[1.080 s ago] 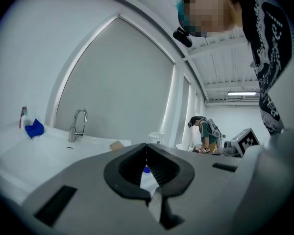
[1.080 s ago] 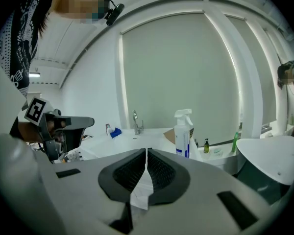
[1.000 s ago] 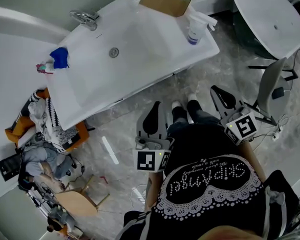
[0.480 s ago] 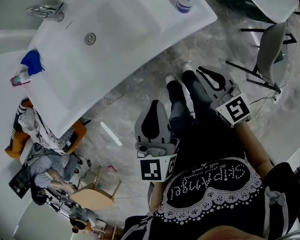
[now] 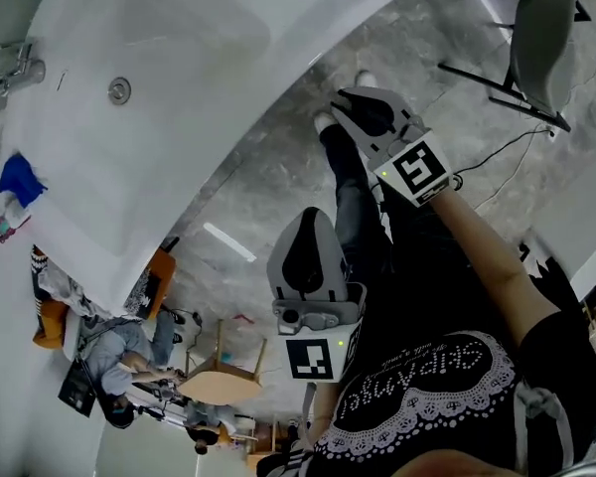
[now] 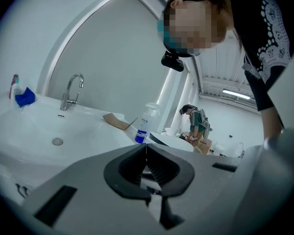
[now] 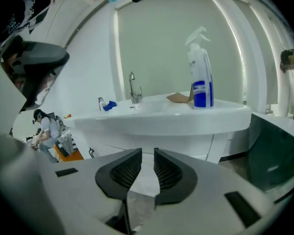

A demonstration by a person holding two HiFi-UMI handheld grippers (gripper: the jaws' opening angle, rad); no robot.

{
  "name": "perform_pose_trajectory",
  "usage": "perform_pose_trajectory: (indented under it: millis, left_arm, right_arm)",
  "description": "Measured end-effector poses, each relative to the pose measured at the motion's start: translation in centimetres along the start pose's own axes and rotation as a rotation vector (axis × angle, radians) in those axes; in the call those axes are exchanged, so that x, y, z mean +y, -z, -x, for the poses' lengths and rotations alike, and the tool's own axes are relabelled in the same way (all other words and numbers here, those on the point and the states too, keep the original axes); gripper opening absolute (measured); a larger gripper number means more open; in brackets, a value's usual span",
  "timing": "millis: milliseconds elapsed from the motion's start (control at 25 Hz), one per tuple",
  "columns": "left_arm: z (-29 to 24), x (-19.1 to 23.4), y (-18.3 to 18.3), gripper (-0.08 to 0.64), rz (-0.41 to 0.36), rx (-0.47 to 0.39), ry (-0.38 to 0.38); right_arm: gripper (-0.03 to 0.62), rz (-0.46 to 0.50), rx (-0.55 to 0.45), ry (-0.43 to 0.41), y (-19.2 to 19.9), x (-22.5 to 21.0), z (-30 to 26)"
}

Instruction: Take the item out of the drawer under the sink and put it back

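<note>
Bathroom setting: white washbasin (image 5: 179, 78) with chrome tap (image 7: 133, 89) is standing over marbled floor (image 5: 278, 187); spray bottle (image 7: 201, 77) is sitting on its rim.

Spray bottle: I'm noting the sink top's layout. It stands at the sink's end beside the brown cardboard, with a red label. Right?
Not quite: the label is blue, not red, as the right gripper view shows. The spray bottle does stand at the end of the sink beside the brown cardboard.

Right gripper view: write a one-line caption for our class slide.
Right gripper, jaws just opening and empty, faces the white sink carrying a spray bottle and faucet.
</note>
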State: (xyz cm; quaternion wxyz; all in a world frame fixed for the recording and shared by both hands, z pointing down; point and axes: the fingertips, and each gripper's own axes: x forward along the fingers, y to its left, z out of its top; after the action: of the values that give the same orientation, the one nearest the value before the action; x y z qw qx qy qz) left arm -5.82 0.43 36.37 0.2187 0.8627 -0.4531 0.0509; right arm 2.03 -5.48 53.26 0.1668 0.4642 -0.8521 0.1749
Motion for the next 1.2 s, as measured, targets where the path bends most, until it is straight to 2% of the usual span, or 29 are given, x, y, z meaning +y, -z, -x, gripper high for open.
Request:
perform_pose_trajectory:
  millis: [120, 320, 560, 800, 960, 1200]
  left_arm:
    - [-0.9, -0.8, 1.4, 0.005, 0.030, 0.033, 0.030]
    - [-2.0, -1.0, 3.9, 0.006, 0.046, 0.082, 0.037]
    - [-1.8, -0.6, 5.0, 0.006, 0.062, 0.114, 0.033]
    - [-1.6, -0.4, 5.8, 0.006, 0.080, 0.134, 0.019]
    - [-1.4, -0.1, 6.3, 0.006, 0.087, 0.145, 0.008]
    - [-1.5, 0.0, 6.4, 0.006, 0.091, 0.153, 0.008]
  right_arm:
    - [0.101, -0.045, 0.025, 0.031, 3.0, -1.0, -3.4]
    - [0.132, -0.071, 0.098, 0.061, 7.8, -3.2, -9.4]
    - [0.142, -0.063, 0.190, 0.083, 11.3, -3.8, -13.9]
    - [0.141, -0.083, 0.236, 0.077, 13.0, -3.6, -16.7]
    - [0.141, -0.105, 0.225, 0.124, 13.1, -4.0, -17.1]
    - [0.135, -0.053, 0.274, 0.155, 13.2, -4.3, -17.0]
